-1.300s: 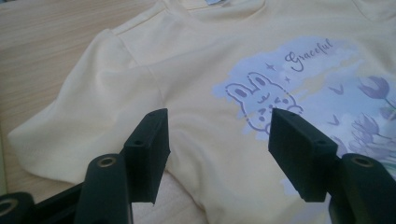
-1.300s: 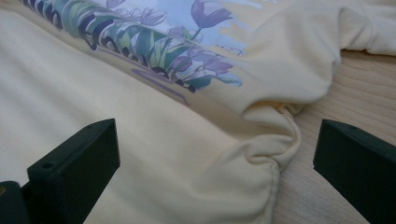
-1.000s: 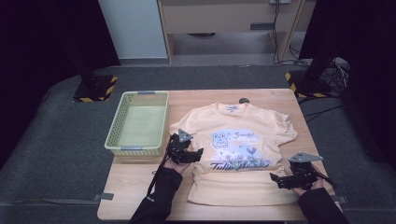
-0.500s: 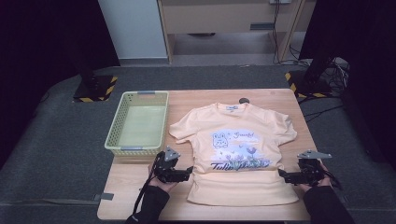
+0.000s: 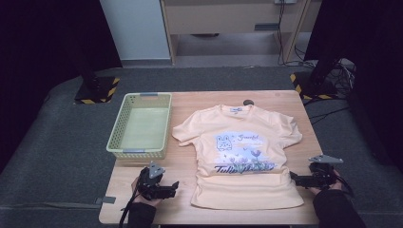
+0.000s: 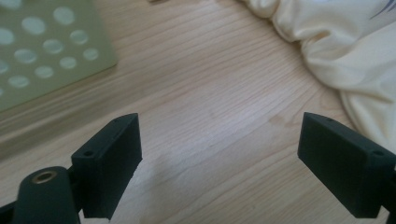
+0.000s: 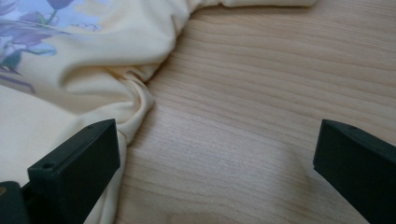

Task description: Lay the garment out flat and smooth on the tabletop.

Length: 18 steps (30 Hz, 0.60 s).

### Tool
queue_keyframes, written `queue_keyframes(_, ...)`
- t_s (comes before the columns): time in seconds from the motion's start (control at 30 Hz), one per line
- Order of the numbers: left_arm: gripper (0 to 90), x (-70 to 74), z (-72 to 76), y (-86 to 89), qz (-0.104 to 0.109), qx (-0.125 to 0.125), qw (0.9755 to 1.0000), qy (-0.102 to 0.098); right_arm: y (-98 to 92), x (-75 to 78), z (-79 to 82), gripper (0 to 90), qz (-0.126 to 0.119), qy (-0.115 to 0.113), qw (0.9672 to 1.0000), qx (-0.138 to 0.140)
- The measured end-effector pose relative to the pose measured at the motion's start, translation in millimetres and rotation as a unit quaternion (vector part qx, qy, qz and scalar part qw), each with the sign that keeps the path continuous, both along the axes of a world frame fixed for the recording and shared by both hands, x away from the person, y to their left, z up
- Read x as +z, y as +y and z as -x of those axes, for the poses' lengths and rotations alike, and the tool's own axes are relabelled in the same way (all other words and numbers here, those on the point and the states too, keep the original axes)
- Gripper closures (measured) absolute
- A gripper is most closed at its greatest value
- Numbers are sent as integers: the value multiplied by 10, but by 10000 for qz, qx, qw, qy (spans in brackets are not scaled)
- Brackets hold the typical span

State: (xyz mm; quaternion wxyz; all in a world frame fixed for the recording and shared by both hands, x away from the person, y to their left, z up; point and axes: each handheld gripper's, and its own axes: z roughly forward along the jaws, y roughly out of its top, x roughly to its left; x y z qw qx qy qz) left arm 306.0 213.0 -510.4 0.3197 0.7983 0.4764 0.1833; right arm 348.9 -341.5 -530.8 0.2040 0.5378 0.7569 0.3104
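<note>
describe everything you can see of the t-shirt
The t-shirt is pale yellow, soft knit by its look, with a rabbit-and-flowers print and lettering on the chest. It lies flat, front up, on the wooden table, collar pointing away from the person, short sleeves spread, slightly bunched along its sides. Nothing grips it.

I note a pale green perforated basket (image 5: pixel 140 126) on the table (image 5: pixel 275 97) beyond my left gripper, striped stand bases (image 5: pixel 97 90) further off, cabinet (image 5: pixel 228 16) behind

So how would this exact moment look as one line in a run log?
left gripper: open, jaws just been opening, nothing between, beside T-shirt | right gripper: open, at shirt's right edge | basket: left of shirt
</note>
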Motion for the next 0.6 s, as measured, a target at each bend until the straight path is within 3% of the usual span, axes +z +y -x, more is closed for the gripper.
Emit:
queue_keyframes(0.13,106,-66,-1,78,-8,31,9998,193,-70,-13,15,5,-24,-69,9999,-128)
queue_keyframes(0.4,98,-138,-16,183,-65,146,9995,281,-159,-55,25,6,-18,-167,9995,-275)
queue_keyframes(0.6,94,-173,-51,242,-103,244,9992,307,-178,-85,9,5,-28,-54,9997,-256)
